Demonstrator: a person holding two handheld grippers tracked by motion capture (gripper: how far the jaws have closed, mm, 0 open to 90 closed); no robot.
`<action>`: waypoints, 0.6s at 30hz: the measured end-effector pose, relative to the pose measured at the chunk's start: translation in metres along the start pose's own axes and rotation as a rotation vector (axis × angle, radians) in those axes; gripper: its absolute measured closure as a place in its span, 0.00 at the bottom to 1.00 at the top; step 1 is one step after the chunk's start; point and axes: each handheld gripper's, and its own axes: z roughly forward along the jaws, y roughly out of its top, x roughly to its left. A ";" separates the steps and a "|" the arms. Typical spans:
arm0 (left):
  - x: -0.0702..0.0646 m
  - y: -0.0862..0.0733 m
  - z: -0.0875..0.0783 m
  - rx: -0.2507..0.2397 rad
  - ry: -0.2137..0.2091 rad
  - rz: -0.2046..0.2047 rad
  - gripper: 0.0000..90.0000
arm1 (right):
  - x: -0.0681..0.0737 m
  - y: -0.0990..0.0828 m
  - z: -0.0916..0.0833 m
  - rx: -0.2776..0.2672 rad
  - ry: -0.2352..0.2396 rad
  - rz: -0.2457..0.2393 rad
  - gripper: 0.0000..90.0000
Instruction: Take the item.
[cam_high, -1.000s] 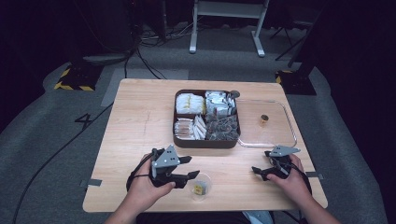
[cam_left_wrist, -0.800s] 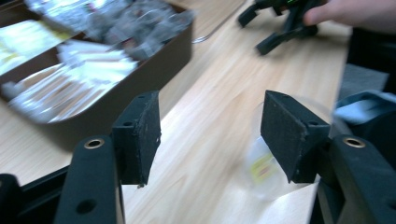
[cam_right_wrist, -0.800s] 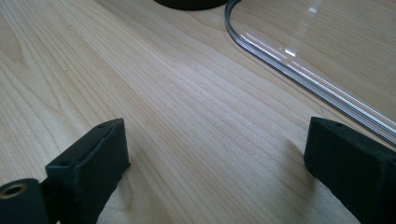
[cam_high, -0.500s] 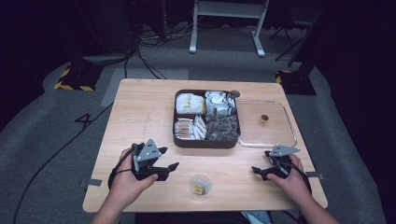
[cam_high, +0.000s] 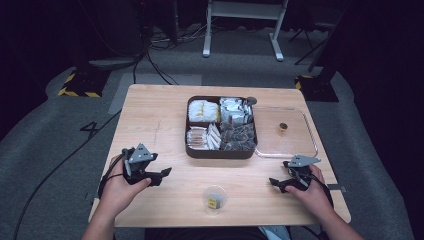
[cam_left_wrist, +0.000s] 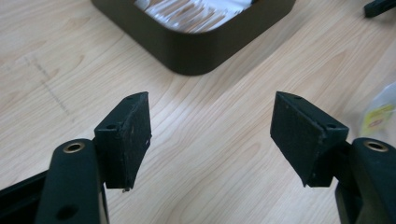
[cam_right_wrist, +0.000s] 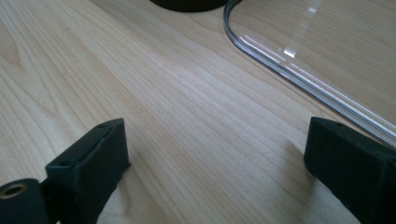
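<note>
Bench (cam_high: 150, 125): wooden, dark floor around.
Left hand-held gripper (cam_high: 161, 176): spread, empty.
Right hand-held gripper (cam_high: 277, 183): spread, empty.
Risk: small cup (cam_high: 214, 198) at 6 o'clock could tip if brushed.

The pale wooden table (cam_high: 150, 125) has a smooth, matt top with fine straight grain. The dark brown compartment tray (cam_high: 221, 152) looks like smooth plastic with a dull sheen. The clear, glossy plastic lid (cam_high: 300, 131) catches bright highlights along its ribbed rim. The left gripper (cam_left_wrist: 210, 135) and the right gripper (cam_right_wrist: 217, 154) carry matt black, slightly rough pads on plastic-looking arms.
</note>
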 end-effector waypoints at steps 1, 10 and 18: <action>0.002 -0.002 0.001 0.009 0.007 -0.001 0.32 | 0.000 0.000 0.000 0.000 0.000 0.000 0.07; 0.010 -0.028 0.008 0.068 0.063 -0.027 0.32 | 0.000 0.000 0.000 0.000 0.000 -0.001 0.07; 0.017 -0.050 0.011 0.107 0.091 -0.063 0.32 | 0.000 0.000 0.000 0.000 0.000 -0.001 0.07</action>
